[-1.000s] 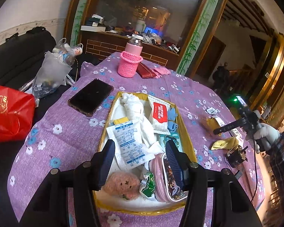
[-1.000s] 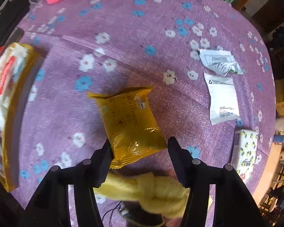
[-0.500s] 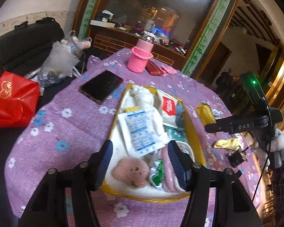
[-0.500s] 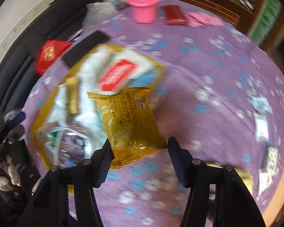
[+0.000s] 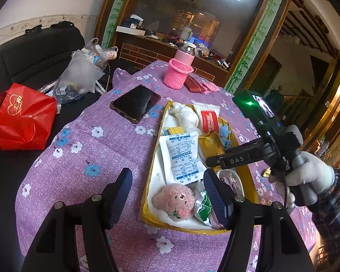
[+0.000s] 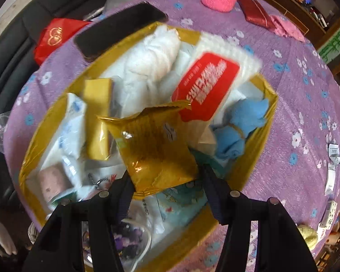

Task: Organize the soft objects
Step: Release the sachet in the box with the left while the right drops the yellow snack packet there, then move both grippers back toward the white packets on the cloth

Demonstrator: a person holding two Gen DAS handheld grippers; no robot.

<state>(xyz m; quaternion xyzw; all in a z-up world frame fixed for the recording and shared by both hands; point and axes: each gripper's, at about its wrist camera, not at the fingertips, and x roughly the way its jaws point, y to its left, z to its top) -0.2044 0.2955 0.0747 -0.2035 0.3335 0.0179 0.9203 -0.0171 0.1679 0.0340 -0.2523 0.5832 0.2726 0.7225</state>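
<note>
A gold box [image 5: 150, 174] on the purple flowered cloth holds a pink plush toy [image 5: 174, 200], a white knotted cloth [image 5: 185, 115], a white sachet [image 5: 183, 156] and a red-labelled pack [image 6: 206, 86]. My left gripper [image 5: 168, 195] hovers over the box's near left corner. Its jaws are opening and nothing is pressed between them. My right gripper [image 6: 166, 190] points down over the box [image 6: 256, 149], shut on a yellow cracker packet [image 6: 156, 145]. The packet hangs above a blue cloth [image 6: 240, 127]. A gloved hand [image 5: 306, 176] holds that gripper.
A black phone [image 5: 136, 103] lies left of the box, with a pink knitted basket [image 5: 178, 77] and a red wallet [image 6: 256, 13] behind. A red bag [image 5: 22, 117] sits on the dark sofa. Small packets [image 6: 333, 158] and a yellow knotted cloth [image 6: 308, 235] lie at the right.
My right gripper carried the yellow packet from the bare cloth leftwards to above the gold box. My left gripper's jaws widened and it shifted toward the box's near left corner.
</note>
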